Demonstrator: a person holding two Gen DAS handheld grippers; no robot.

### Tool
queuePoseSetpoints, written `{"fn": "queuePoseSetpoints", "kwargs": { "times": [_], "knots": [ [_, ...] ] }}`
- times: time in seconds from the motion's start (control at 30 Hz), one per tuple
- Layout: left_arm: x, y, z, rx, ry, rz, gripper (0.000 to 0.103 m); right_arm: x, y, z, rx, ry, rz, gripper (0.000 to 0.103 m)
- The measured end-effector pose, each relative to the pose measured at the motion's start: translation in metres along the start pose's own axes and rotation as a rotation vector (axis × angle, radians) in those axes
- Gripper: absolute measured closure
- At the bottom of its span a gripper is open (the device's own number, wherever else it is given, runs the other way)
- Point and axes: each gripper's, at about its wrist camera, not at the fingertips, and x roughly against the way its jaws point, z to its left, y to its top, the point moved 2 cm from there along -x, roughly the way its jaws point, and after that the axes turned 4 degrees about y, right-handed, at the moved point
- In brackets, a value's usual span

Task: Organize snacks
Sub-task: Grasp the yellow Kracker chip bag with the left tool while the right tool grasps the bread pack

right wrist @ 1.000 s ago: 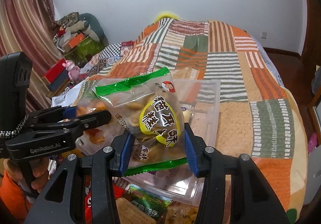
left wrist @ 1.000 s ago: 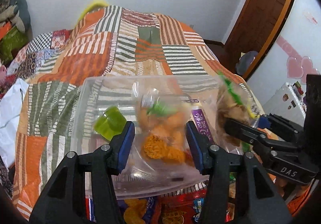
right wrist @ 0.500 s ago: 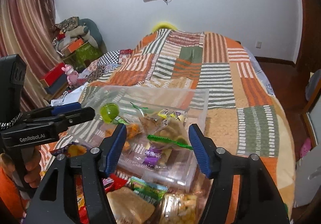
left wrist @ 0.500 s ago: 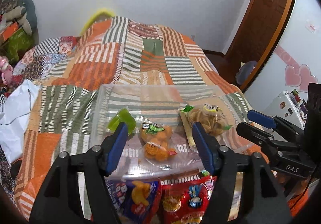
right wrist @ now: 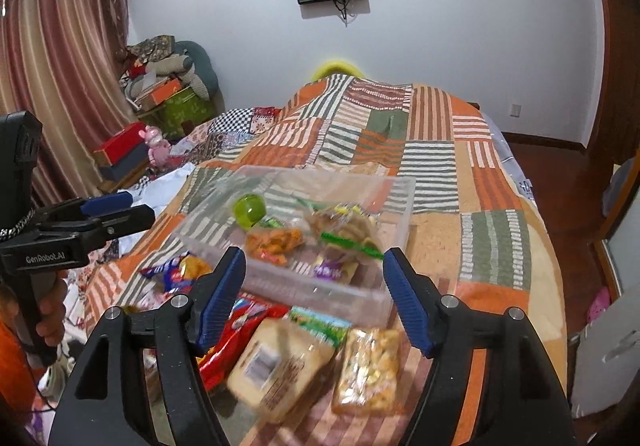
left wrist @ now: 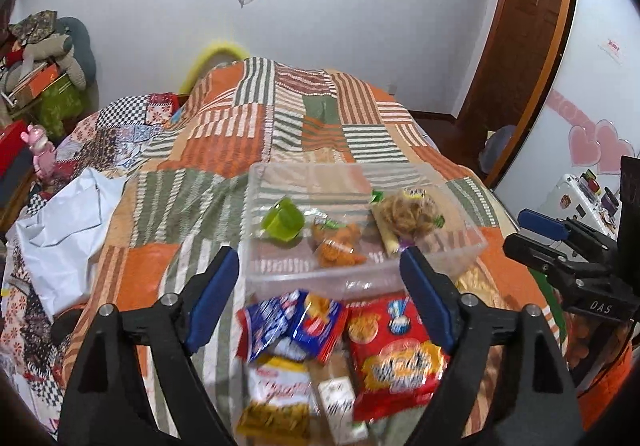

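Observation:
A clear plastic bin (left wrist: 272, 278) (right wrist: 404, 222) sits on the patchwork bedspread. It holds a green jelly cup (left wrist: 283, 221) (right wrist: 249, 209), an orange snack packet (left wrist: 336, 244) (right wrist: 274, 240) and a green-edged pastry packet (left wrist: 406, 212) (right wrist: 348, 234). Loose snacks lie in front of the bin: a blue packet (left wrist: 292, 322), a red bag (left wrist: 396, 350) (right wrist: 236, 330), a bread pack (right wrist: 280, 362) and a nut packet (right wrist: 370, 370). My left gripper (left wrist: 320, 294) and right gripper (right wrist: 314, 294) are both open and empty, held above the loose snacks.
The patchwork bedspread (left wrist: 280, 134) covers the bed. A white bag (left wrist: 68, 230) lies at the left. Boxes and toys (right wrist: 160, 94) are stacked by the curtain. A wooden door (left wrist: 516, 30) stands at the right.
Both grippers let go of their packets into the bin, opened wide and drew back toward me, bringing the loose snacks into view.

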Motion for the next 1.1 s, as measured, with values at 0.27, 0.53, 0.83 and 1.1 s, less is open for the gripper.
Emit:
{"fn": "queuePoseSetpoints", "kwargs": {
  "times": [0.27,0.53,0.83,1.1],
  "knots": [
    [0.004,-0.032,0.029,0.037,0.048,0.06,0.02,0.004,-0.022,0.014,0.001,0.0,0.013,0.025],
    [-0.012,-0.07,0.056,0.099,0.083,0.14,0.02,-0.013,-0.043,0.018,-0.021,-0.002,0.079,0.025],
    [-0.036,-0.1,0.053,0.098,0.072,0.213,0.02,-0.044,-0.054,0.018,-0.057,-0.003,0.151,0.025],
    [-0.048,-0.115,0.048,0.105,0.06,0.228,0.02,-0.036,-0.064,0.006,-0.074,-0.007,0.157,0.025]
  ]
}}
